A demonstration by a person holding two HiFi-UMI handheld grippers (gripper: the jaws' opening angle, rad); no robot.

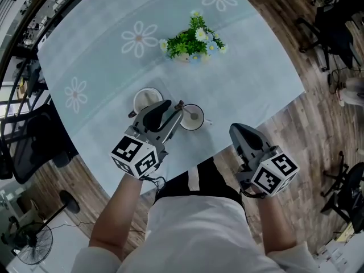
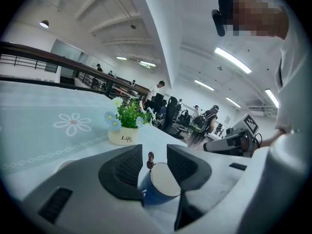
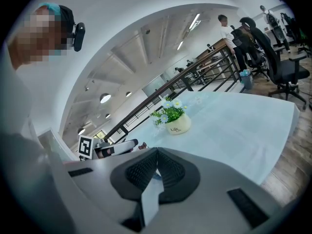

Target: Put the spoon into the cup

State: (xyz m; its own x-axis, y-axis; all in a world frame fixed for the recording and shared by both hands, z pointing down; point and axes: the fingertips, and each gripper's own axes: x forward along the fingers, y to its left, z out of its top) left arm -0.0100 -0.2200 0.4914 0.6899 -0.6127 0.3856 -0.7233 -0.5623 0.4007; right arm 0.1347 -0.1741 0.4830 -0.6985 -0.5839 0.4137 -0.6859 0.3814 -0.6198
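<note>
A blue cup (image 1: 192,118) with a white inside (image 2: 164,182) stands near the table's front edge. The spoon leans in it, its brown handle tip (image 2: 150,157) sticking up above the rim. My left gripper (image 1: 169,111) hangs just over the cup's left side. Its jaws are open, and the handle tip rises in the gap between them without touching either pad (image 2: 127,168). My right gripper (image 1: 242,133) is off the table's front edge, to the right of the cup. It is shut with nothing between its fingers (image 3: 168,169).
A white saucer (image 1: 147,99) lies left of the cup, partly under the left gripper. A small pot of flowers (image 1: 193,41) stands further back on the pale blue tablecloth (image 1: 102,56). Office chairs (image 1: 25,147) stand around the table on the wood floor.
</note>
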